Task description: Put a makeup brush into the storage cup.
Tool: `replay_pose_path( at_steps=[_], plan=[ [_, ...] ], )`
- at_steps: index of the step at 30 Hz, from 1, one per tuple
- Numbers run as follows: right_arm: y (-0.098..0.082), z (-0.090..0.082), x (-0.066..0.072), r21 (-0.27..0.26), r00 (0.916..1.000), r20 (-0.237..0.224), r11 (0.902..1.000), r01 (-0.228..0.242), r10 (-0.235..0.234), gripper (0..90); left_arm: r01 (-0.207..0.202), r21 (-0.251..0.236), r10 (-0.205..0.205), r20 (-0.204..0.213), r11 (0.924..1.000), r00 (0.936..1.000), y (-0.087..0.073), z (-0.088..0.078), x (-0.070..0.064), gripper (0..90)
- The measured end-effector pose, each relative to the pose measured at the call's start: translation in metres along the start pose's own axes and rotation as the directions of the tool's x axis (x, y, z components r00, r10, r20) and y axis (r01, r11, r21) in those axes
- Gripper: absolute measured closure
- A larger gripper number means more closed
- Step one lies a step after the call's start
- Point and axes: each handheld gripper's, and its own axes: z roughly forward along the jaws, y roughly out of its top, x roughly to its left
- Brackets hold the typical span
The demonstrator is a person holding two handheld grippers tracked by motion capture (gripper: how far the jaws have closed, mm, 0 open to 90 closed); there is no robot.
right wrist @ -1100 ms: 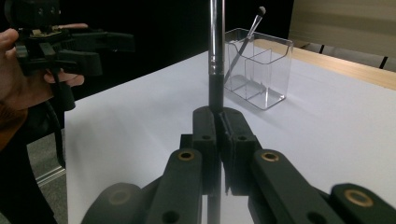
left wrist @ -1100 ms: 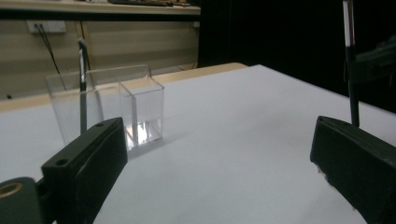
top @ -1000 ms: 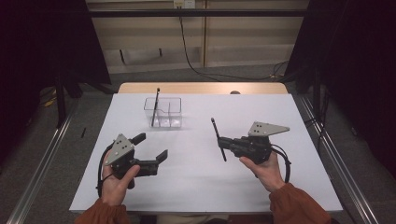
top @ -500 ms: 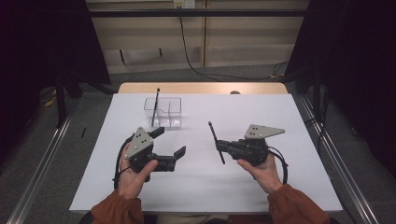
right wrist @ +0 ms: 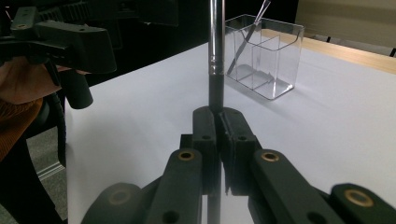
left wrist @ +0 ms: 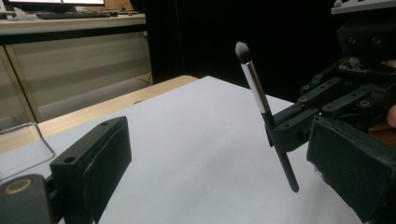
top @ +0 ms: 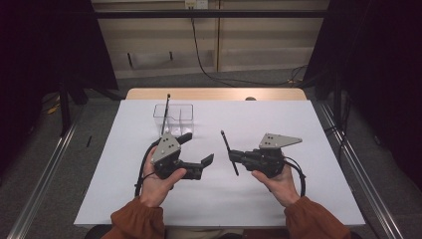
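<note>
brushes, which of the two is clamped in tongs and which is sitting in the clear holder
The brush near the table's middle is clamped in the right tongs, shut on its dark handle. The other brush leans in the clear holder at the far left, untouched.

Wooden table (top: 214, 94), white sheet (top: 278, 119), clear organizer (top: 174, 115)

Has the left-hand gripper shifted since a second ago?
Yes. In the high view the left gripper has moved toward the table's middle and up toward the clear organizer box, nearer the right gripper.
</note>
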Motion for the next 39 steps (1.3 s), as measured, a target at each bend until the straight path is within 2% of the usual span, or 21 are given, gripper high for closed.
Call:
replay_pose_path(
  at_steps=[6,8,16,20,25,28,31,34,37,38,39],
  plan=[
    [0.000,0.001,0.000,-0.002,1.0000,0.003,1.0000,0.002,-0.002,85.6,0.006,-0.003,-0.006,0.020,1.0000,0.9998,0.006,0.008,-0.005,7.8],
    [-0.001,0.001,0.001,-0.002,1.0000,0.004,1.0000,0.002,-0.002,85.6,-0.004,-0.003,0.004,0.023,1.0000,0.9997,0.007,0.010,-0.007,7.8],
    [-0.002,0.003,0.002,-0.004,1.0000,0.006,1.0000,0.002,-0.002,85.6,0.024,-0.001,-0.024,0.053,0.9997,0.9983,0.009,0.019,-0.010,9.9],
    [-0.002,0.004,0.003,-0.003,1.0000,0.006,1.0000,0.006,-0.006,85.6,0.039,-0.002,-0.039,0.062,0.9992,0.9973,0.012,0.024,-0.011,16.9],
    [-0.002,0.005,0.004,-0.008,1.0000,0.005,1.0000,0.006,-0.006,85.6,0.042,-0.003,-0.042,0.030,0.9991,0.9987,0.011,0.027,-0.014,22.0],
    [-0.003,0.005,0.004,-0.006,0.9999,0.006,0.9999,0.009,-0.009,85.6,0.044,0.002,-0.044,0.034,0.9990,0.9985,0.010,0.030,-0.013,27.8],
    [-0.003,0.006,0.006,-0.006,0.9999,0.009,0.9999,0.013,-0.013,85.6,0.063,0.013,-0.064,0.049,0.9979,0.9968,0.010,0.032,-0.012,35.0],
    [-0.003,0.007,0.007,-0.010,0.9998,0.012,0.9998,0.014,-0.014,85.6,0.088,0.038,-0.092,0.094,0.9954,0.9913,0.008,0.036,-0.010,44.1],
    [-0.004,0.008,0.007,-0.008,0.9999,0.013,0.9999,0.011,-0.011,85.6,0.093,0.051,-0.098,0.096,0.9944,0.9906,0.007,0.039,-0.010,49.7],
    [-0.003,0.008,0.007,-0.009,0.9998,0.016,0.9999,0.014,-0.014,85.6,0.092,0.058,-0.098,0.108,0.9940,0.9893,0.007,0.039,-0.010,51.9],
    [-0.003,0.008,0.007,-0.012,0.9998,0.015,0.9998,0.015,-0.015,85.6,0.089,0.044,-0.093,0.103,0.9951,0.9904,0.006,0.039,-0.011,54.8]
  ],
)
